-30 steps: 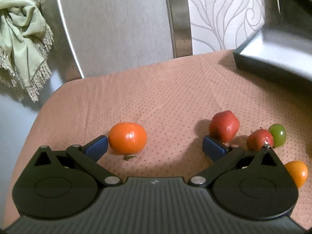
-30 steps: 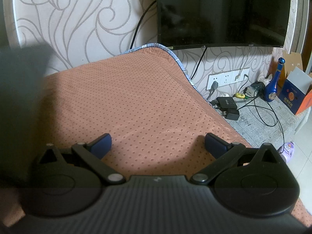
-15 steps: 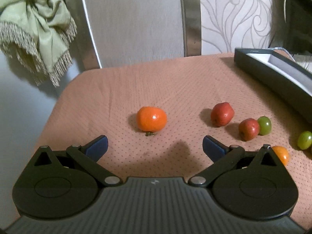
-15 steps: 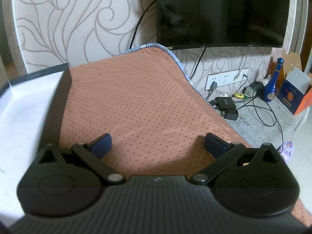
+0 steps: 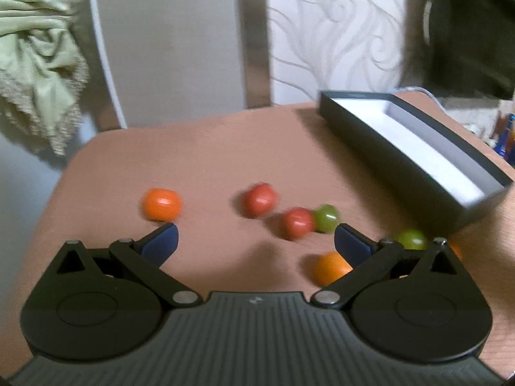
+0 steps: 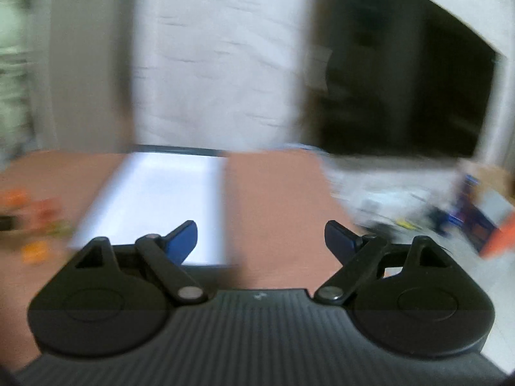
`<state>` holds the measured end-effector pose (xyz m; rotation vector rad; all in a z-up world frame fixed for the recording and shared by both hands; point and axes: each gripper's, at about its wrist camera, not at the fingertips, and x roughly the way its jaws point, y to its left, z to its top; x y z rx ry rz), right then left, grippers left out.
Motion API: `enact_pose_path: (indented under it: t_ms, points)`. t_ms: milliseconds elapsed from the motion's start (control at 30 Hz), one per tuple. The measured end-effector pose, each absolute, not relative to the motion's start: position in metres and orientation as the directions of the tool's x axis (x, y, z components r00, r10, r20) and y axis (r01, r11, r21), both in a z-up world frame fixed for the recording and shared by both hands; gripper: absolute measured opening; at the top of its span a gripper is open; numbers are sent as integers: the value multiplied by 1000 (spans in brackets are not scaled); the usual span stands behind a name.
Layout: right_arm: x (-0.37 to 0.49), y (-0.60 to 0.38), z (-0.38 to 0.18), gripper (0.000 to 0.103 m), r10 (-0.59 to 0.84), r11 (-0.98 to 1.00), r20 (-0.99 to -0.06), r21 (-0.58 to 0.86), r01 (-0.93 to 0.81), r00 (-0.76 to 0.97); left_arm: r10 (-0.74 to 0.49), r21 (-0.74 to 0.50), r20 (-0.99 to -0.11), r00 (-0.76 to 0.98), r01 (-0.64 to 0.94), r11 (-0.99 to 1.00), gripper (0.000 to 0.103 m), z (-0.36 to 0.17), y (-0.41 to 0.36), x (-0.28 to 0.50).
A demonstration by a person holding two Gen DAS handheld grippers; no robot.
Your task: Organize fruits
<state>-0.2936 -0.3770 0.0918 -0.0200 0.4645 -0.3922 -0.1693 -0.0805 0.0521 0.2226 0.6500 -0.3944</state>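
The left gripper (image 5: 256,238) hangs above the brown dotted cloth (image 5: 199,157) with its jaws spread wide and nothing between them, a stance judged suited to coming down over one fruit. Working left to right in the left wrist view: an orange fruit (image 5: 162,203) lies just ahead of the left fingertip; a red fruit (image 5: 260,198) lies ahead of the gap between the fingers; a second red fruit (image 5: 298,223) touches a green fruit (image 5: 326,218), both just ahead of the right fingertip; a smaller orange fruit (image 5: 331,267) sits partly under the right finger linkage; a second green fruit (image 5: 411,239) shows beyond that linkage. The open dark box (image 5: 415,148), white inside and holding nothing visible, rests ahead and to the right, well apart from most fruits; it is judged to be the destination, so no fruit is yet stowed. The right gripper (image 6: 260,236) is likewise spread and empty. Its view is heavily blurred, yet it shows what the left view lacks: the white box floor (image 6: 161,199) directly ahead of its left finger, and the fruits only as orange and red smears at far left. The left wrist view alone resolves the individual fruits and their contacts.
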Motion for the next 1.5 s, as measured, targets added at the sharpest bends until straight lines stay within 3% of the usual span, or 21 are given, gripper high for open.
enact_pose_path:
  t_ms: [133,233,433,533,833,933,1200,1500]
  points:
    - [-281,-320,74,80,-27,999,-556,-52,-3,831,-301,93,-639,708,459,884,103,45,-92,-178]
    - [-260,-314,54,80,89,996,-643,44,-79,761,-315,80,-639,702,468,880,103,45,-90,-180]
    - [-233,-369,50,81,-60,971,-638,140,192,768,-326,75,-630,705,473,878,103,48,-87,-179]
    - [-242,-388,60,83,-216,958,-588,25,284,779,-325,73,-627,708,469,880,103,49,-90,-179]
    - [-265,-308,62,81,-6,999,-629,-29,-16,777,-290,100,-632,719,446,890,103,47,-104,-177]
    - [-269,-279,53,80,2,994,-634,-82,-70,774,-295,106,-631,717,457,883,103,47,-106,-181]
    - [-275,-271,58,59,-43,997,-615,-71,0,787,-306,88,-620,722,452,888,103,44,-103,-189]
    - [-261,-281,43,55,-138,990,-631,-77,115,764,-339,50,-631,698,473,880,103,36,-97,-205]
